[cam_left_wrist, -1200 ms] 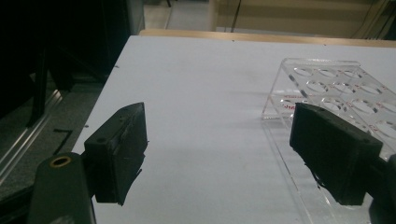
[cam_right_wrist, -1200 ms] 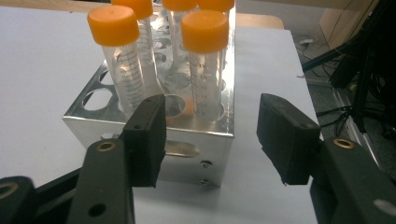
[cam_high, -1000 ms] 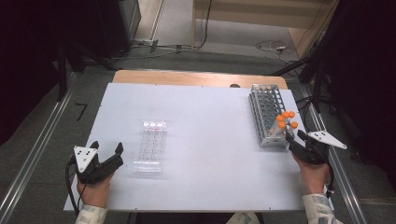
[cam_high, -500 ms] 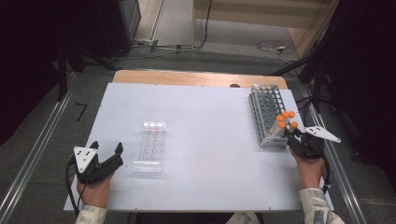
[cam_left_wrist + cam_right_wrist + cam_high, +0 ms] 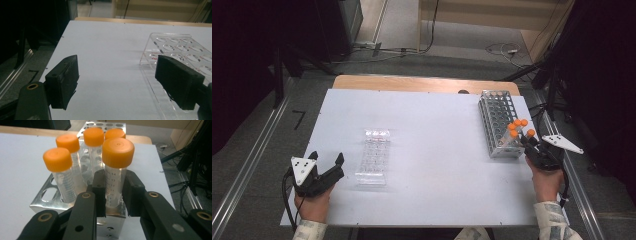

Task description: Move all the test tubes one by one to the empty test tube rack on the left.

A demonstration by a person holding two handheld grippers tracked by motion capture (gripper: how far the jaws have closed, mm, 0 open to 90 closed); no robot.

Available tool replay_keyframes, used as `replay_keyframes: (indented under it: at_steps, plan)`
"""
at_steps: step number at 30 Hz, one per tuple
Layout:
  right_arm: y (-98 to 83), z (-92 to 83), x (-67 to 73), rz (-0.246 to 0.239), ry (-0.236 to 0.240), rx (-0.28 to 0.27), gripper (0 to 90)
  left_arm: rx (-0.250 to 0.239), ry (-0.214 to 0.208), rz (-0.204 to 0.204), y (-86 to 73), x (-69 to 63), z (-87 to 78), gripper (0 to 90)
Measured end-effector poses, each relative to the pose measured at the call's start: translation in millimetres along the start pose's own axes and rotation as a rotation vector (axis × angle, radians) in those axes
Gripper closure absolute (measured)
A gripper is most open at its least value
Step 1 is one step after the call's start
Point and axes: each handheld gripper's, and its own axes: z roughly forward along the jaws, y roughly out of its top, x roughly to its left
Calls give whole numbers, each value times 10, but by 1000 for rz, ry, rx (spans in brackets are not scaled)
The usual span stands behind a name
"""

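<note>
Between the right gripper's [image 5: 114,195] just-closed jaws stands an orange-capped tube [image 5: 114,180], clamped.

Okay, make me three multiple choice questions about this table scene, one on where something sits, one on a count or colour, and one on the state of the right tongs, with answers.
1. Where does the metal tube rack stand on the white table?
A. near its right edge
B. at its centre
C. at its near left corner

2. How many orange-capped tubes stand in the rack?
A. two
B. five
C. eight

3. What are the right tongs doing?
A. hanging open above the clear well plate
B. lying shut on the bare table
C. gripping the nearest capped tube

Answers:
1. A, since the high view shows the rack by the right edge, with the clear well plate left of centre.
2. B, since the right gripper view shows five orange caps.
3. C, since their jaws have just been closing and now press both sides of the nearest capped tube.
</note>
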Motion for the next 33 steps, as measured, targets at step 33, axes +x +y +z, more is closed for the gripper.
replay_keyframes:
  at_steps: [33]
  plan:
    - [151,-597,304,-42,116,-92,716,-5,-9,-11,26,10,-28,194]
